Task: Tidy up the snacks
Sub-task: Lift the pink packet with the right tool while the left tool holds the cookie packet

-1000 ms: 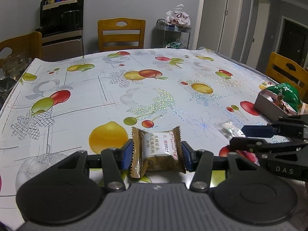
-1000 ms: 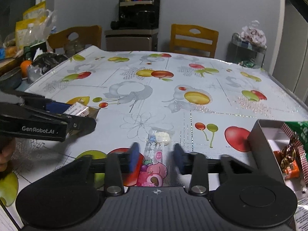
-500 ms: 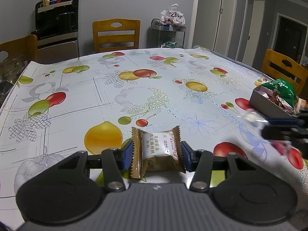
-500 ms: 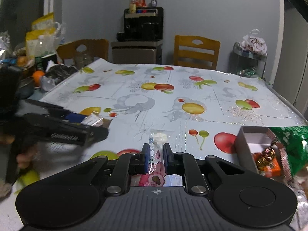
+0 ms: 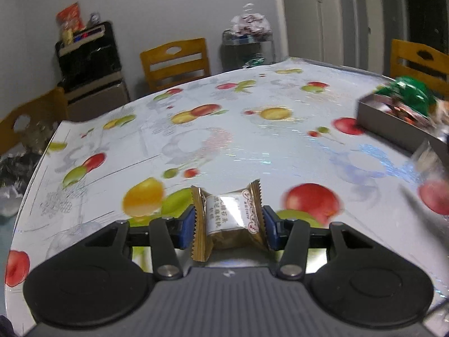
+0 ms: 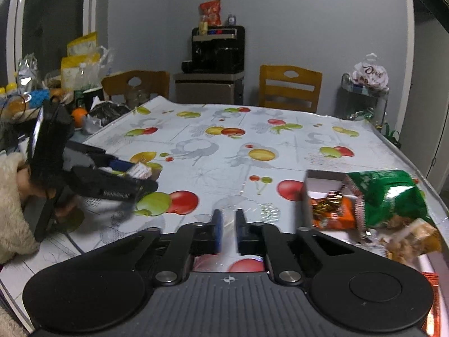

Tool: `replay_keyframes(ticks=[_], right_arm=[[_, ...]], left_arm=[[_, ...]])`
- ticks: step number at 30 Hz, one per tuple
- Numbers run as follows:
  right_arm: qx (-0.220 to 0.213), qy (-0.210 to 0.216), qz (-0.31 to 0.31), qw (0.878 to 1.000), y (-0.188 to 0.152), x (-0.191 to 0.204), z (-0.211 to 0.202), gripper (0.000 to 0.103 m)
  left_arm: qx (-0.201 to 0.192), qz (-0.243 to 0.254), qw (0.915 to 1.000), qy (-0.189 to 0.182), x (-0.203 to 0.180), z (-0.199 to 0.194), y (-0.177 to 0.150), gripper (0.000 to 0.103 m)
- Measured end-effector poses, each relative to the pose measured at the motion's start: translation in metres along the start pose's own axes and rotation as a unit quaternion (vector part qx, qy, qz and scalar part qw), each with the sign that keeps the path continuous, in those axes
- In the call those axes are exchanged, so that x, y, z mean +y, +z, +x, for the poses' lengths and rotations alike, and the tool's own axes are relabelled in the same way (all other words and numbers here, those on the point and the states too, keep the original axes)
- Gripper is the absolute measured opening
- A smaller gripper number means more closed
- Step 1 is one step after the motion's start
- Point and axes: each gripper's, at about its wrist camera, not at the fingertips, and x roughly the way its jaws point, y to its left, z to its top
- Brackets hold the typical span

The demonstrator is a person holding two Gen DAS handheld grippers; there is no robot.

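Brown-wrapped, white-labelled snack packet (image 5: 228, 221) is sitting clamped in our left tongs (image 5: 228, 226) above the fruit-patterned table (image 5: 224, 146). Our right tongs (image 6: 228, 231) are pinching nearly closed on a clear wrapper (image 6: 228, 224), beside the grey cardboard box (image 6: 322, 178) of snacks.

— What carries everything here?

— A table (image 6: 280, 151) under a glossy white cloth printed with apples, pears and cherries.

— And what sits directly on it?

— At its right edge, a shallow grey box (image 6: 322, 181), open at the top. A green snack bag (image 6: 390, 196) lies tilted over the box's right side, and orange packets (image 6: 334, 216) sit inside.

— Anything else?

— A tan snack bag (image 6: 412, 238) near that box, too blurred to say what it rests on.
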Motion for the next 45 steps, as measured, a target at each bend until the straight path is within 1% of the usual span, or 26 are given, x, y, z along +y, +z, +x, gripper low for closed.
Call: replay_keyframes(ticks=[3, 5, 7, 8, 9, 10, 11, 14, 15, 16, 17, 18, 20, 22, 25, 27, 31, 36, 38, 40, 43, 45], right_arm=[[0.008, -0.001, 0.000, 1.000, -0.006, -0.007, 0.001, 0.010], [0.017, 0.004, 0.009, 1.000, -0.010, -0.011, 0.004, 0.010], [0.025, 0.010, 0.023, 0.999, -0.010, -0.013, 0.008, 0.012], [0.030, 0.014, 0.025, 0.999, -0.009, -0.013, 0.009, 0.017], [0.035, 0.015, 0.022, 0.999, -0.009, -0.011, 0.011, 0.030], [0.040, 0.016, 0.014, 0.999, -0.009, -0.009, 0.014, 0.038], [0.043, 0.015, 0.004, 0.999, -0.010, -0.006, 0.016, 0.050], [0.050, 0.013, -0.029, 0.998, -0.013, 0.002, 0.019, 0.052], [0.055, 0.013, -0.034, 0.998, -0.014, 0.003, 0.020, 0.058], [0.058, 0.013, -0.035, 0.998, -0.015, 0.005, 0.020, 0.060], [0.061, 0.015, -0.036, 0.997, -0.015, 0.006, 0.021, 0.065], [0.068, 0.014, -0.035, 0.997, -0.016, 0.007, 0.022, 0.072], [0.081, 0.010, -0.035, 0.996, -0.017, 0.011, 0.023, 0.078], [0.101, 0.011, -0.030, 0.994, -0.017, 0.013, 0.024, 0.078], [0.133, 0.036, -0.004, 0.991, -0.016, 0.014, 0.028, 0.078], [0.144, 0.041, 0.002, 0.989, -0.016, 0.017, 0.034, 0.078], [0.143, 0.047, 0.007, 0.989, -0.011, 0.024, 0.046, 0.078], [0.137, 0.034, 0.005, 0.990, -0.006, 0.030, 0.062, 0.077], [0.130, 0.021, 0.003, 0.991, -0.005, 0.031, 0.068, 0.076], [0.123, 0.012, 0.001, 0.992, -0.003, 0.031, 0.073, 0.073], [0.112, -0.001, -0.012, 0.994, -0.004, 0.034, 0.077, 0.062], [0.106, 0.005, -0.019, 0.994, -0.004, 0.036, 0.076, 0.041]], left_arm=[[-0.003, 0.010, 0.9998, -0.019, -0.017, -0.008, -0.003, 0.047], [-0.003, 0.009, 0.9998, -0.019, -0.025, -0.013, -0.005, 0.047], [-0.002, 0.008, 0.9999, -0.014, -0.031, -0.018, -0.007, 0.047], [-0.001, 0.007, 0.9999, -0.013, -0.033, -0.019, -0.008, 0.047], [-0.001, 0.005, 0.9999, -0.014, -0.033, -0.020, -0.009, 0.047], [-0.001, 0.002, 0.9999, -0.015, -0.033, -0.021, -0.009, 0.047], [0.000, -0.002, 0.9999, -0.017, -0.033, -0.021, -0.009, 0.047], [0.001, -0.012, 0.9996, -0.025, -0.028, -0.019, -0.009, 0.047], [0.002, -0.016, 0.9995, -0.028, -0.027, -0.019, -0.009, 0.047], [0.003, -0.019, 0.9993, -0.030, -0.025, -0.018, -0.009, 0.047], [0.004, -0.022, 0.9992, -0.033, -0.024, -0.018, -0.008, 0.047], [0.004, -0.025, 0.9991, -0.035, -0.023, -0.017, -0.008, 0.047], [0.005, -0.030, 0.9988, -0.038, -0.021, -0.017, -0.009, 0.047], [0.006, -0.033, 0.9986, -0.042, -0.019, -0.017, -0.009, 0.047], [0.007, -0.039, 0.9980, -0.049, -0.017, -0.016, -0.009, 0.047], [0.007, -0.043, 0.9977, -0.052, -0.016, -0.016, -0.009, 0.047], [0.006, -0.042, 0.9976, -0.055, -0.016, -0.016, -0.009, 0.047], [0.006, -0.043, 0.9972, -0.061, -0.015, -0.017, -0.010, 0.047], [0.006, -0.044, 0.9971, -0.062, -0.015, -0.017, -0.010, 0.047], [0.006, -0.045, 0.9969, -0.064, -0.014, -0.017, -0.010, 0.047], [0.006, -0.044, 0.9970, -0.064, -0.015, -0.017, -0.010, 0.047], [0.006, -0.044, 0.9969, -0.064, -0.014, -0.017, -0.010, 0.047]])
